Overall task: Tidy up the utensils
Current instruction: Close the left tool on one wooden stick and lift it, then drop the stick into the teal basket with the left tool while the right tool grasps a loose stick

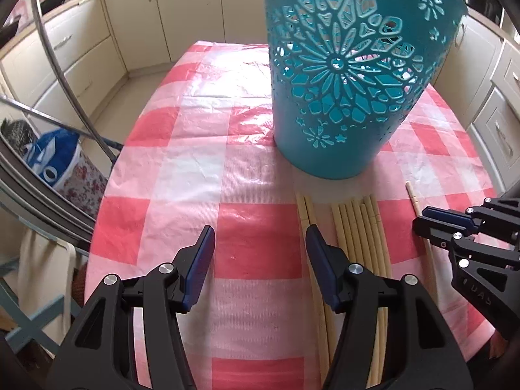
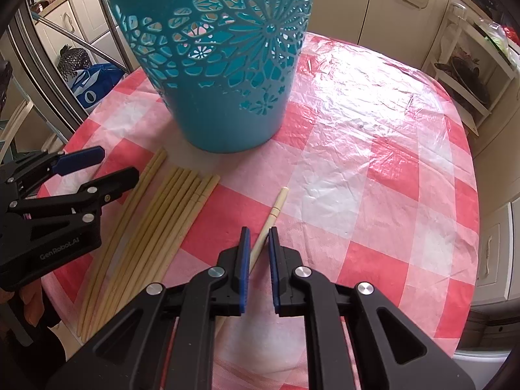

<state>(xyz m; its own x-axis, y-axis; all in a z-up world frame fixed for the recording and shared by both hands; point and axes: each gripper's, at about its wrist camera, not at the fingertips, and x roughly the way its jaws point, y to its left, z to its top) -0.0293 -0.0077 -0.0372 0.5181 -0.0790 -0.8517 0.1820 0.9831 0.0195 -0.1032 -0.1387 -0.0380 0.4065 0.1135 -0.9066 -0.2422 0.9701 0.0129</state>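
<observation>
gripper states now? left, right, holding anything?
Left gripper: open, nothing between the jaws, checked tablecloth below.
Right gripper: nearly closed around a single chopstick; firm pinch cannot be told.

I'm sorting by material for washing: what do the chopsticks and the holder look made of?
Chopsticks: probably bamboo or wood, pale tan, matte, unpainted. Holder: likely moulded plastic, teal, smooth with a slight sheen and cut-out flower patterns.

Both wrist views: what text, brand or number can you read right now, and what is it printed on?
"GenRobot.AI": on the black body of the left gripper, seen in the right wrist view.
"UAS": partial letters on the right gripper body, cut off in the left wrist view.
Blue bag beside the table: white marks, not readable.
Teal holder: floral cutouts only, no text.
</observation>
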